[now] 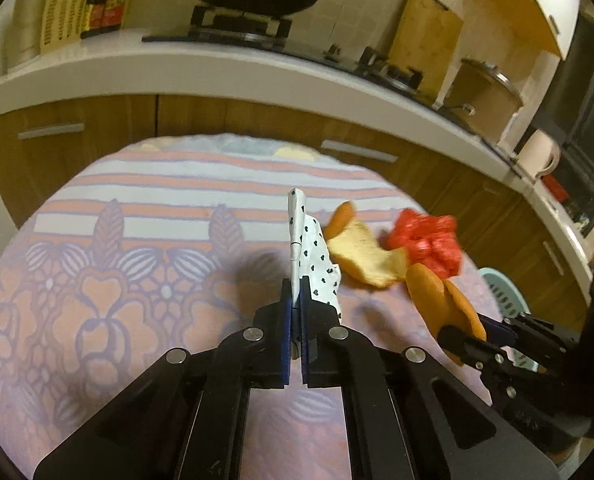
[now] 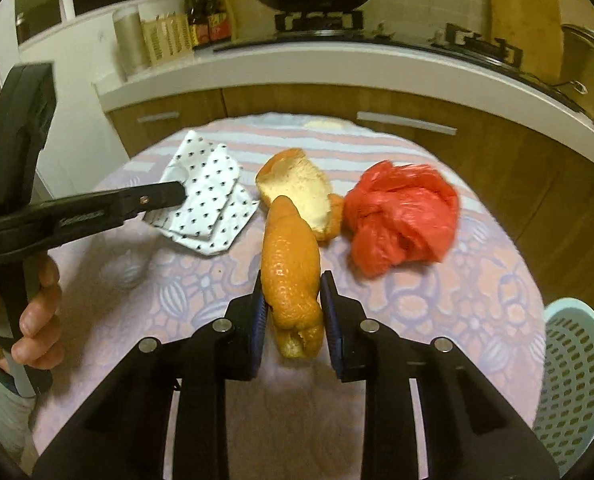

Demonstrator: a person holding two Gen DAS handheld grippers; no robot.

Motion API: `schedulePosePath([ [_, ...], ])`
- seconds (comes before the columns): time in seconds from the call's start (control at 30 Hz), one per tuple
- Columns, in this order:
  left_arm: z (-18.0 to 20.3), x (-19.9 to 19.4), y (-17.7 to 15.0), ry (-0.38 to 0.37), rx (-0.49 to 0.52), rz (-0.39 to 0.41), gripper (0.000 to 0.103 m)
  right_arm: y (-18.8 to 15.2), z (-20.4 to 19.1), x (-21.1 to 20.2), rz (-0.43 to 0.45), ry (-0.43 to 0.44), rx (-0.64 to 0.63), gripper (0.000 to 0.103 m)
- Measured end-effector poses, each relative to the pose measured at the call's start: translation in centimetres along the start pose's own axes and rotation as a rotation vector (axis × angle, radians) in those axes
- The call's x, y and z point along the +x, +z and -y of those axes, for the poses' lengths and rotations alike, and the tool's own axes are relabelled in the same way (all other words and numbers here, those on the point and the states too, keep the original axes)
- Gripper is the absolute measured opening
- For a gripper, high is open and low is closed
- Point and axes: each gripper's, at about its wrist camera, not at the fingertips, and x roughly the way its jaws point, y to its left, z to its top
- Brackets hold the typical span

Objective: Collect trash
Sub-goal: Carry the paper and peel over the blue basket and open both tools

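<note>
My left gripper (image 1: 296, 284) is shut on a crumpled white paper with small black hearts (image 1: 311, 252); the paper stands up from the jaws over the patterned tablecloth (image 1: 137, 260). The right wrist view shows the same paper (image 2: 209, 200) pinched by the left gripper (image 2: 179, 194). My right gripper (image 2: 291, 280) is shut on a long piece of orange peel (image 2: 293, 256), which fills the gap between the pads. A second, curled peel (image 2: 301, 188) lies just beyond it on the cloth. A crumpled red plastic bag (image 2: 401, 212) sits to its right.
A pale blue perforated basket (image 2: 577, 380) stands below the table's right edge. Wooden cabinets and a white counter with a stove, wok and pot run behind the table. A person's hand (image 2: 37, 320) holds the left gripper's handle at the left.
</note>
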Motion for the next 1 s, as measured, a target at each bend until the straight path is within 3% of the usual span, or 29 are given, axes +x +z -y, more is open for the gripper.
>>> schedulePosePath([
  [0.37, 7.8, -1.9, 0.4, -0.122, 0.096, 0.038, 0.001, -0.8, 4.3, -5.5, 0.073, -0.077, 0.097, 0.023],
  [1.0, 26.1, 5.8, -1.5, -0.325, 0.323, -0.09, 0.001, -7.3, 21.0, -13.8, 0.146, -0.324, 0.471, 0.023],
])
